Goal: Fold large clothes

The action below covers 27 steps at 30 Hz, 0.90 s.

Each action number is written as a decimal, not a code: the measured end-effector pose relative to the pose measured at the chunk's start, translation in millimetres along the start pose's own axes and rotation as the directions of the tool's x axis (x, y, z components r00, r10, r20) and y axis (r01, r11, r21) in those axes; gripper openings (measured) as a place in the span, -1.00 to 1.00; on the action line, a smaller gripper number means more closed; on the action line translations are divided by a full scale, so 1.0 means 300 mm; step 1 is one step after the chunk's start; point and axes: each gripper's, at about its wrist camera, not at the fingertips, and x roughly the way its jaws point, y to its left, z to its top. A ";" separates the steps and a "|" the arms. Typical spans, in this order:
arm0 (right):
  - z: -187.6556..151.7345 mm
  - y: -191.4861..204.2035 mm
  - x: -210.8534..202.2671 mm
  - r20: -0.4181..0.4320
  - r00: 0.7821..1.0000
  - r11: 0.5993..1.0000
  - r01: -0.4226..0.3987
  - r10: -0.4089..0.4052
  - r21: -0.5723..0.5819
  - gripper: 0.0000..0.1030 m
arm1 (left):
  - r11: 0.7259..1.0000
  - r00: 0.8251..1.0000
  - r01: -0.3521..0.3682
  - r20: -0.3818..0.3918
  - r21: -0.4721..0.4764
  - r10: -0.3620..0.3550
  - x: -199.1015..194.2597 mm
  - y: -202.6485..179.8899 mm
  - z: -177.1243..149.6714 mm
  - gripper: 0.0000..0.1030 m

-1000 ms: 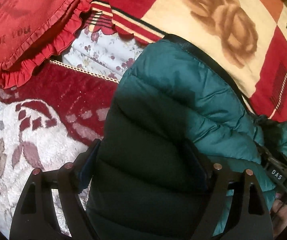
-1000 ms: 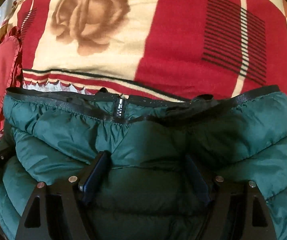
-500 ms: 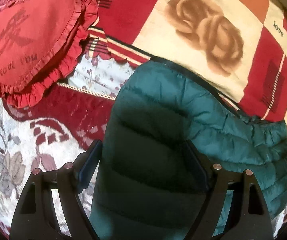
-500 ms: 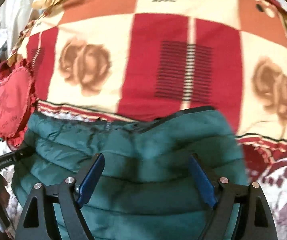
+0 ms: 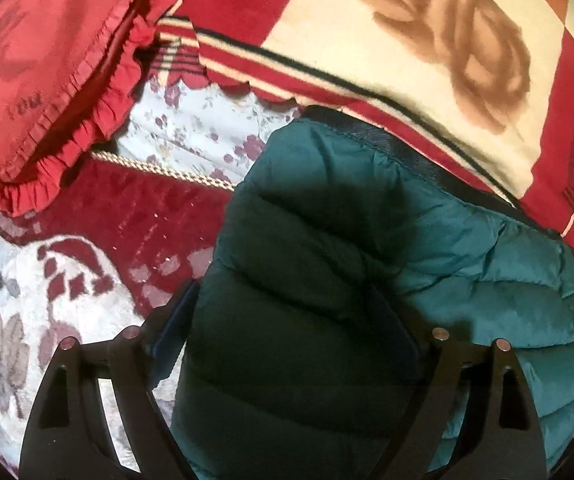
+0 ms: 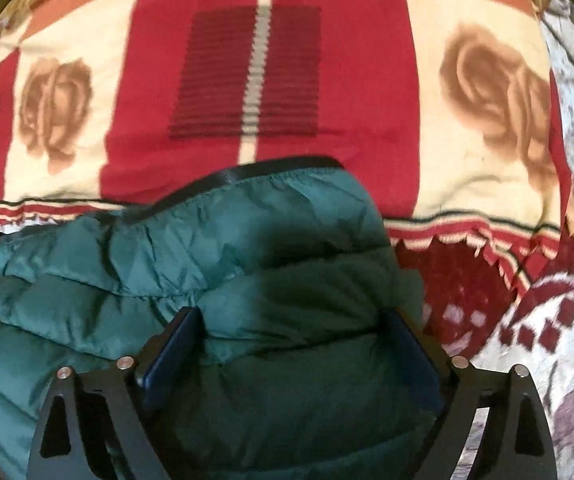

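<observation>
A dark green puffer jacket lies folded on the bed, its black-trimmed edge toward the rose blanket. My left gripper stands over the jacket's left end. Its jaws are wide and opening, with padded fabric bulging between them. The left finger sits at the jacket's side edge. In the right wrist view the same jacket fills the lower left. My right gripper is at its right end, jaws opening, with a thick roll of jacket between the fingers and not squeezed.
A red and cream rose blanket lies just beyond the jacket. A red frilled heart pillow lies at the far left. White and maroon floral bedcover shows left of the jacket and also to its right.
The right gripper has slid rightward along the jacket, from the zipper area to its right end, and its jaws have widened. The left gripper stays at the jacket's left end.
</observation>
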 end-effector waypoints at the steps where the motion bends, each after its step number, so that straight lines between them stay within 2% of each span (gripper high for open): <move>1: 0.003 -0.001 0.008 -0.012 1.000 1.000 0.002 -0.002 0.001 0.84 | 1.000 1.000 0.005 -0.010 -0.012 -0.006 0.006 0.005 0.003 0.72; 4: 0.014 0.000 0.002 -0.030 1.000 1.000 0.006 -0.006 -0.001 0.84 | 0.999 0.999 0.016 -0.027 -0.034 -0.017 0.008 0.022 0.006 0.75; 7: 0.019 0.000 -0.051 -0.010 1.000 1.000 -0.009 0.009 0.021 0.84 | 0.999 0.999 0.017 -0.027 -0.030 -0.018 -0.019 0.034 0.000 0.75; 11: -0.004 -0.030 -0.181 0.055 0.996 0.994 -0.070 0.066 0.083 0.84 | 1.000 1.000 0.017 0.000 -0.018 -0.017 -0.084 0.044 -0.028 0.75; 16: -0.069 -0.019 -0.338 0.082 0.989 0.989 -0.130 0.124 0.065 0.84 | 0.999 0.999 0.034 0.042 0.004 -0.034 -0.186 0.048 -0.075 0.74; 21: -0.178 0.020 -0.426 0.069 0.983 0.982 -0.174 0.169 0.069 0.84 | 0.998 0.997 0.049 0.054 0.038 -0.051 -0.257 0.052 -0.135 0.74; 24: -0.226 0.031 -0.432 0.061 0.986 0.986 -0.161 0.157 0.051 0.84 | 0.998 0.997 0.046 0.060 0.051 -0.049 -0.279 0.062 -0.167 0.74; 27: -0.256 0.031 -0.382 -0.028 0.993 0.992 -0.114 0.116 0.050 0.89 | 0.998 0.997 0.049 0.059 0.049 -0.052 -0.304 0.073 -0.203 0.74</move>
